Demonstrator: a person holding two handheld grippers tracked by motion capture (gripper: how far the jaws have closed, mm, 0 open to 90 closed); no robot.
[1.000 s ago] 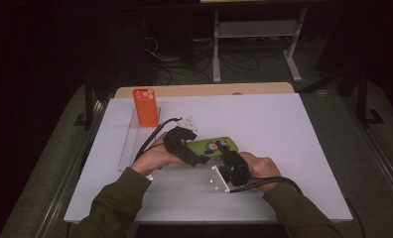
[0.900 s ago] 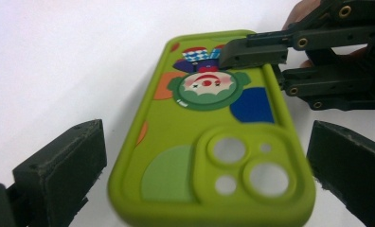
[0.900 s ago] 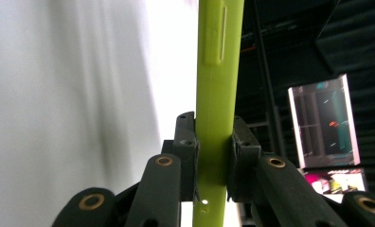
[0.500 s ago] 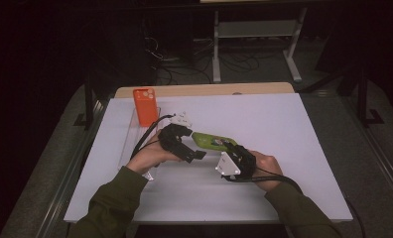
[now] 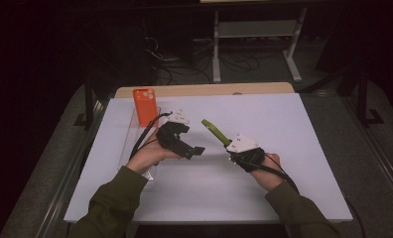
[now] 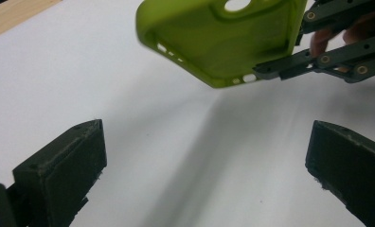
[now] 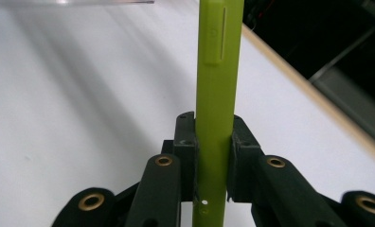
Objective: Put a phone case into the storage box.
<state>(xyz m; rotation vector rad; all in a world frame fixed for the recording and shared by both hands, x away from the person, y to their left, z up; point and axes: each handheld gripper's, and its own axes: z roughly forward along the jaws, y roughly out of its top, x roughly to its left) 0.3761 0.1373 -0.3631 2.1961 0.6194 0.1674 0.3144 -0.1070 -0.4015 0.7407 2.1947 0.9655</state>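
Right gripper (image 5: 232, 148) fingers clamp the green phone case (image 5: 215, 132) by one end, held on edge clear above the white desk (image 5: 284, 148). Left gripper (image 5: 197, 150) fingers stand wide apart, holding nothing, just beside the case. Judgement: keep the clamp firm, turn the case slowly, and close the left fingers on its free end only once aligned. Farther off, an orange phone case (image 5: 146, 105) stands by a clear tray (image 5: 127, 144), well apart from the work.
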